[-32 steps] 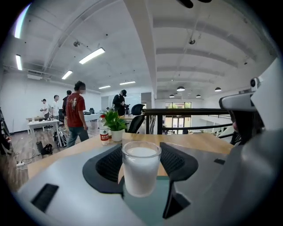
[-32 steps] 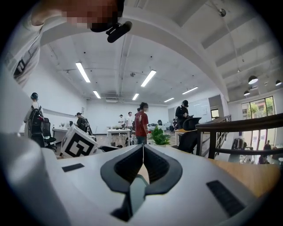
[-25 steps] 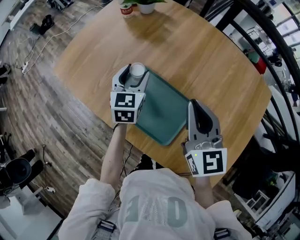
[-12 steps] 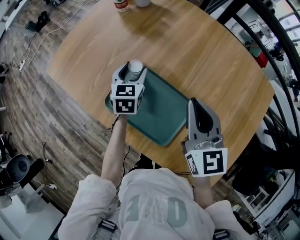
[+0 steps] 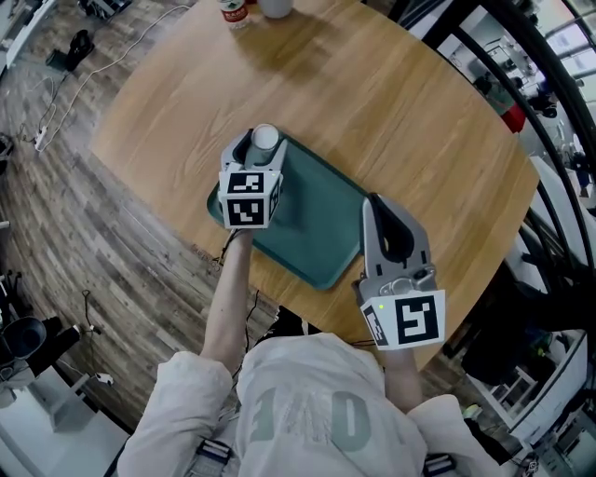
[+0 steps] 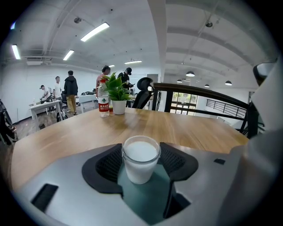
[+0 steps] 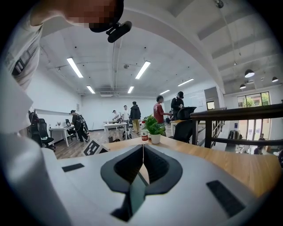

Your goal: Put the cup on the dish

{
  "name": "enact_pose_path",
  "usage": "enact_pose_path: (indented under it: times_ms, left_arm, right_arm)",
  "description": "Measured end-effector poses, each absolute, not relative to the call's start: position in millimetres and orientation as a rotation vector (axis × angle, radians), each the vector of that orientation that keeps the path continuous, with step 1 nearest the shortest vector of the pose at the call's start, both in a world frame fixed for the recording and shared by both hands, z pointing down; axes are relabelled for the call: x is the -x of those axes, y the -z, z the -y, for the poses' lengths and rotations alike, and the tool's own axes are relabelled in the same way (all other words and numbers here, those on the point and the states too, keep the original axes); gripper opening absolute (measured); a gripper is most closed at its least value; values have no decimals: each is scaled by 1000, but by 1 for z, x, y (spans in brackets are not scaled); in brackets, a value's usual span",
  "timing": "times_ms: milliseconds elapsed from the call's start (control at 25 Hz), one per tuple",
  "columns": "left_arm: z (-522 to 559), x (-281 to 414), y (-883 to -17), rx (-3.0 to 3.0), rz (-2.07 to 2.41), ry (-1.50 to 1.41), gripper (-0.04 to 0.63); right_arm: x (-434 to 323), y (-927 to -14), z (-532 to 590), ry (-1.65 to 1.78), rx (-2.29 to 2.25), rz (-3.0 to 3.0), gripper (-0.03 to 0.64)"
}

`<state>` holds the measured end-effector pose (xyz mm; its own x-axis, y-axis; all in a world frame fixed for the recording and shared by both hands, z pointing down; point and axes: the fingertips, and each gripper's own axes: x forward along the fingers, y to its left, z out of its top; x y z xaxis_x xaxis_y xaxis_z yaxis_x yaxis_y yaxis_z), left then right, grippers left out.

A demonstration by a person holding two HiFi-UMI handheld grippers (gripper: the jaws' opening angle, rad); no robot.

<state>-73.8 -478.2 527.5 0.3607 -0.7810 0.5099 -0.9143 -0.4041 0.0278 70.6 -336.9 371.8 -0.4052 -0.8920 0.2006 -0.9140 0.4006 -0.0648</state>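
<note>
A small clear cup (image 5: pixel 265 138) full of something white sits between the jaws of my left gripper (image 5: pixel 262 149), which is shut on it. In the left gripper view the cup (image 6: pixel 140 158) is upright in the left gripper (image 6: pixel 140 164), with the green dish (image 6: pixel 145 196) showing right under it; I cannot tell whether it touches. The dish (image 5: pixel 321 224) is a dark green rectangular tray near the table's front edge, and the cup is over its far left corner. My right gripper (image 5: pixel 373 201) is shut and empty at the dish's right edge, jaws together (image 7: pixel 142 152).
The round wooden table (image 5: pixel 400 102) carries a red-labelled bottle (image 5: pixel 233 11) and a white plant pot (image 5: pixel 276 7) at its far edge, also seen as the bottle (image 6: pixel 103 104) and the plant (image 6: pixel 117 95). A black railing (image 5: pixel 521 112) runs at the right. People stand far off.
My left gripper has shifted a little further over the dish with the cup in it. The right gripper has edged slightly left toward the dish.
</note>
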Motion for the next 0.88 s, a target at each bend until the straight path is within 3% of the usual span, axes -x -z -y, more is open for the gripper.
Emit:
enact_pose_path:
  times_ms: [240,640,760,880]
  left_arm:
    - [477,71,-498,-2371,1544,-540,272]
    - [444,69,-354,-2628,1652,-198,266]
    - [421,76,-307,-2692,1691,-46,218]
    - [387,80,-264,-2745,1757,80,124]
  right_arm:
    - [-64,-364,335,-211,-1627,2537,20]
    - [-41,-321,318,-73,-1652,2613,20]
    - [-35,-309,312,-35,-1671,2638,20]
    - [-33,-296,299,-2,-1678,2661,20]
